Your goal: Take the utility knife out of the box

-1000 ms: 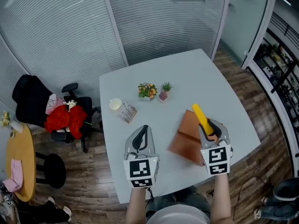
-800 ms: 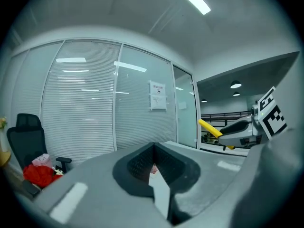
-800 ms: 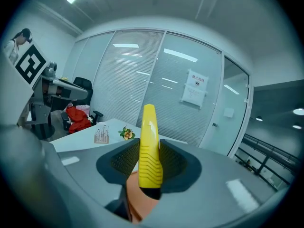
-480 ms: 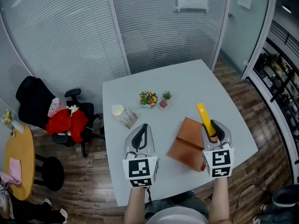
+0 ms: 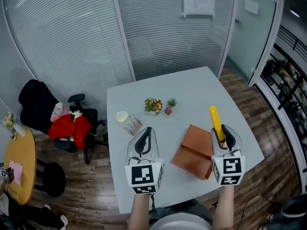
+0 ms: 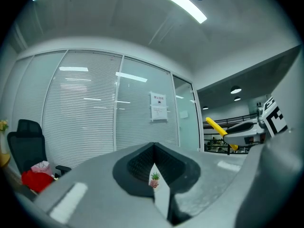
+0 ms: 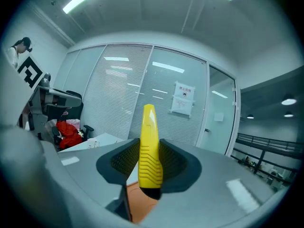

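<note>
Now the right claw (image 5: 224,131), clamped on the yellow utility knife (image 5: 216,121), has lifted it clear above the box (image 5: 192,152); the left claw (image 5: 145,134) is closed and empty. Removal looks done.

Right gripper (image 5: 224,130): jaws clamped on yellow utility knife (image 5: 215,119), knife body projecting ahead of jaw tips. Brown box (image 5: 192,152) on table (image 5: 192,87), between both jaw pairs, nearer right. Left gripper (image 5: 145,131): jaws together, empty.

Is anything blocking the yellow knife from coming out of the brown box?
Nothing visible does. The right hand-held gripper grips the utility knife and holds it in the air above the box, with open space all around it.
</note>
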A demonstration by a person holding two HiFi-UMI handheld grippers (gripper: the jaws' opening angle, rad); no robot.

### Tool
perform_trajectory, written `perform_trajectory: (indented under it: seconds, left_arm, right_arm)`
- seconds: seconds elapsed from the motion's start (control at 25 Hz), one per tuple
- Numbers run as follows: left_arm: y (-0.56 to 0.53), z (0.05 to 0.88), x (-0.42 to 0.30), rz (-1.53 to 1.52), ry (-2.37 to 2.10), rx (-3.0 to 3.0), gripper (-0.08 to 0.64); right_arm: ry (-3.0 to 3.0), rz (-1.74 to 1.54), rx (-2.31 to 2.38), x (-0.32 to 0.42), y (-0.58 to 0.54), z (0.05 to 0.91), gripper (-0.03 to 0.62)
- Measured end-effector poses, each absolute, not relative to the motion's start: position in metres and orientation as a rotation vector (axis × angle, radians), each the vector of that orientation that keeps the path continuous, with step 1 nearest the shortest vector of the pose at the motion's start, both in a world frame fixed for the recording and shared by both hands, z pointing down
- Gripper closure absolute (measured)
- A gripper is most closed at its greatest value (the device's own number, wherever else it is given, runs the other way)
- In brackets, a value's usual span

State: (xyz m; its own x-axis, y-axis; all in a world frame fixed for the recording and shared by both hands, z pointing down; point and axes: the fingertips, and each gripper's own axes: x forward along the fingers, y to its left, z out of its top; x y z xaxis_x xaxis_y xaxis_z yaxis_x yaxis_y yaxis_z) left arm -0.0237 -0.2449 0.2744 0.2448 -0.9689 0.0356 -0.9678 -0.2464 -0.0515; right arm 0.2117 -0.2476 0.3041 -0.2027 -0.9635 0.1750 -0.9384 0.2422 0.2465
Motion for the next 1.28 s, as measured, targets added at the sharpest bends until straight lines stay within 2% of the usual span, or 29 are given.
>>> perform_trajectory:
  seconds: [1.28]
  left_arm:
    - [-0.2465,0.2744,-0.0177,-0.074,1.913,-2.498,0.560]
  right_arm:
    - [-2.242,-0.094,1.820,0.2189,-0.2420,0.2987,0.434]
